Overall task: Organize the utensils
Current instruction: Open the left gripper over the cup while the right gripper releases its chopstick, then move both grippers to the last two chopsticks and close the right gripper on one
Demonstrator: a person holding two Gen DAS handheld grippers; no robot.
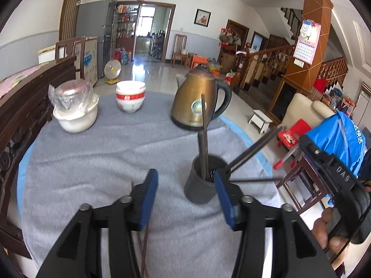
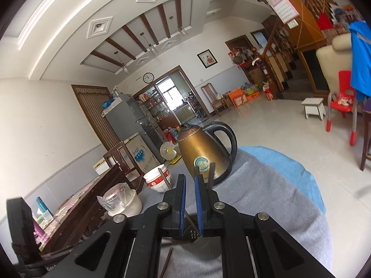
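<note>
A dark round utensil holder (image 1: 201, 185) stands on the grey tablecloth (image 1: 104, 162). Several dark chopsticks (image 1: 204, 134) are in it, some upright and some leaning right. My left gripper (image 1: 186, 197) is open just in front of the holder, with nothing between its blue pads. One loose chopstick (image 1: 145, 243) lies on the cloth under it. In the right wrist view my right gripper (image 2: 190, 199) is shut to a narrow slit right above the holder (image 2: 192, 234). A thin stick crosses low between its pads; I cannot tell whether it is gripped.
A brass kettle (image 1: 197, 102) with a black handle stands behind the holder. Stacked white-and-red bowls (image 1: 131, 98) and a white pot with a wrapped lid (image 1: 74, 106) sit at the far left. A dark wooden bench (image 1: 23, 97) borders the table's left edge.
</note>
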